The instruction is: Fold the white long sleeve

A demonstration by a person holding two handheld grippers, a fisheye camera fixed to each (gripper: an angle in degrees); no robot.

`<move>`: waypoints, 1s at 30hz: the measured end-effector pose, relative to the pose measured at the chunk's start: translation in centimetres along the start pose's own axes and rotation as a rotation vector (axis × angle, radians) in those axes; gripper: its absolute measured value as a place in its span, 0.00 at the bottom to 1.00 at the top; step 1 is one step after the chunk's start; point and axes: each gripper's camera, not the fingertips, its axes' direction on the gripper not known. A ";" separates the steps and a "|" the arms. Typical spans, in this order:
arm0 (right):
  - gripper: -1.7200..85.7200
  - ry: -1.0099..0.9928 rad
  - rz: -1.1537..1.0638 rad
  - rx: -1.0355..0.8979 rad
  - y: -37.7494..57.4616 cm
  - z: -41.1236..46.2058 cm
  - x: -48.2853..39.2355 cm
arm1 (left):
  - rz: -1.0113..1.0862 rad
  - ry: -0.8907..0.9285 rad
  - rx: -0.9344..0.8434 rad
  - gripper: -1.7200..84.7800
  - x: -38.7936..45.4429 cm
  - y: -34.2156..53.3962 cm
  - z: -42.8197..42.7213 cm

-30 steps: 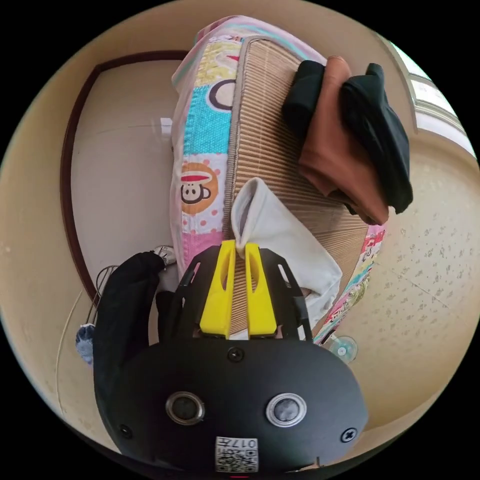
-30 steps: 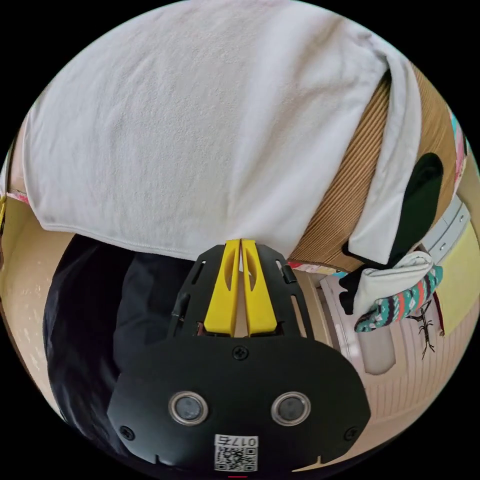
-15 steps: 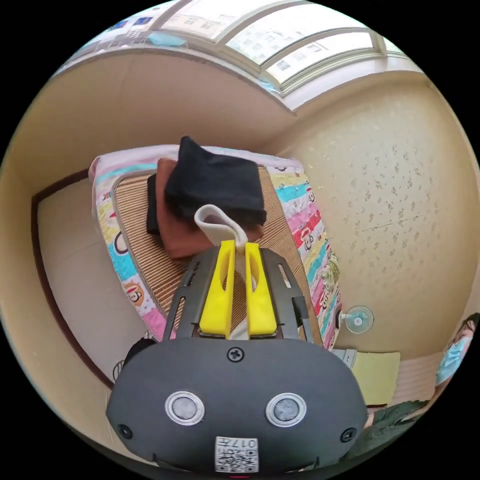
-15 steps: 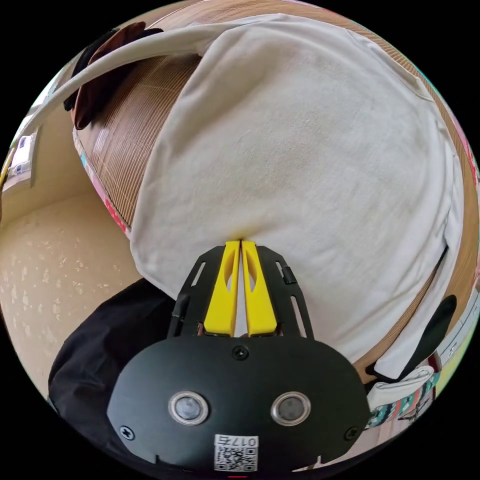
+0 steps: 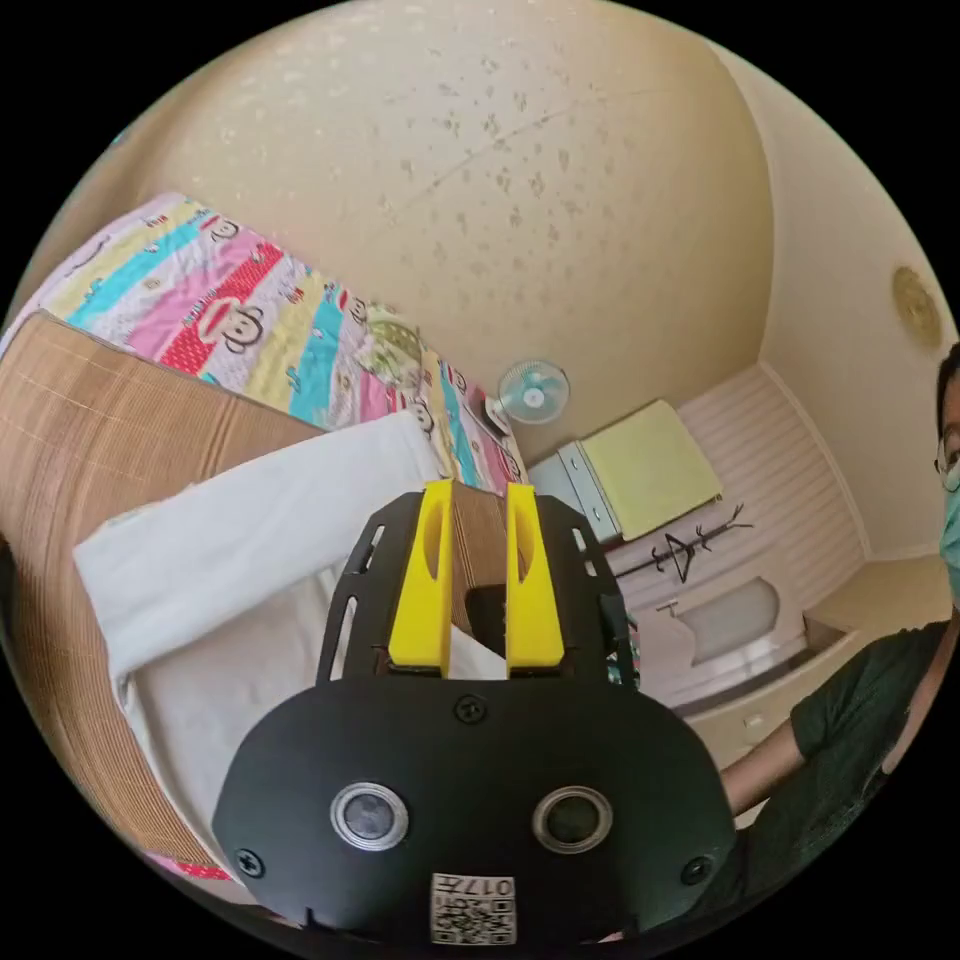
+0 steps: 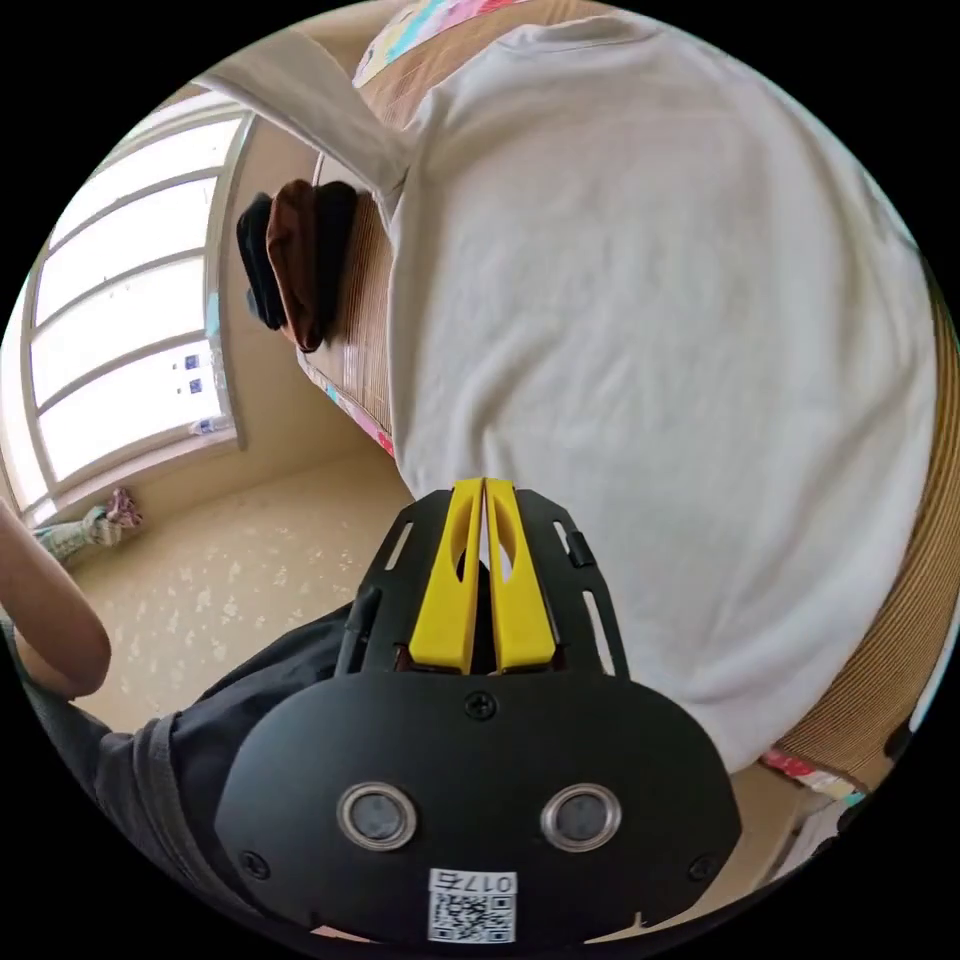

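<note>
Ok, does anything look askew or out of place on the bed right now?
Nothing is spilled or damaged. The white long-sleeve shirt lies mostly smooth on the woven bamboo mat, one sleeve folded across it. Its hem overhangs the mat's edge near the right gripper. The left gripper is open. Folded dark and brown clothes sit stacked nearby.

Left gripper point(image 5: 478, 488): jaws now parted, sleeve cuff released. Sleeve point(image 5: 250, 530): now lying folded across the shirt point(image 6: 660, 330), at 9 o'clock of the jaws.
</note>
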 end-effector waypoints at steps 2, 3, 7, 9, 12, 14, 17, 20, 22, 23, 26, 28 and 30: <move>0.04 -0.079 0.106 0.065 2.8 -3.8 4.2 | -0.001 0.041 -0.120 0.12 1.2 2.7 4.5; 0.05 -0.141 0.194 0.130 5.1 -6.4 7.5 | -0.020 0.026 -0.191 0.12 1.6 4.9 6.5; 0.10 -0.446 0.588 0.524 15.8 -14.5 20.3 | -0.093 -0.019 -0.434 0.12 1.0 12.9 9.3; 0.13 -0.569 0.748 0.720 20.5 -16.6 24.5 | -0.165 -0.082 -0.593 0.12 -0.3 18.1 8.8; 0.17 -0.780 0.933 0.997 25.5 -17.8 29.0 | -0.225 -0.190 -0.729 0.12 -1.6 22.5 6.4; 0.18 -0.917 1.007 1.145 26.8 -17.2 30.6 | -0.243 -0.255 -0.774 0.12 -2.1 23.6 4.8; 0.15 -1.150 1.065 1.401 26.7 -15.6 31.7 | -0.246 -0.334 -0.791 0.12 -2.5 23.1 3.0; 0.07 -1.194 1.204 1.412 25.2 -14.9 31.0 | -0.204 -0.397 -0.759 0.11 -2.4 20.9 2.2; 0.06 -1.161 1.271 1.461 24.8 -16.1 28.7 | -0.185 -0.426 -0.723 0.11 -2.3 19.3 1.9; 0.06 -1.167 1.229 1.492 24.6 -16.9 28.2 | -0.187 -0.431 -0.690 0.10 -2.2 18.3 1.6; 0.05 -1.125 0.956 1.594 23.8 -22.4 25.0 | -0.212 -0.410 -0.615 0.10 -2.0 16.7 0.7; 0.05 -0.942 0.694 1.593 21.8 -28.5 20.7 | -0.224 -0.399 -0.589 0.10 -1.8 16.4 0.3; 0.05 -0.799 0.490 1.558 18.8 -32.5 15.3 | -0.239 -0.385 -0.578 0.10 -1.6 16.9 -0.1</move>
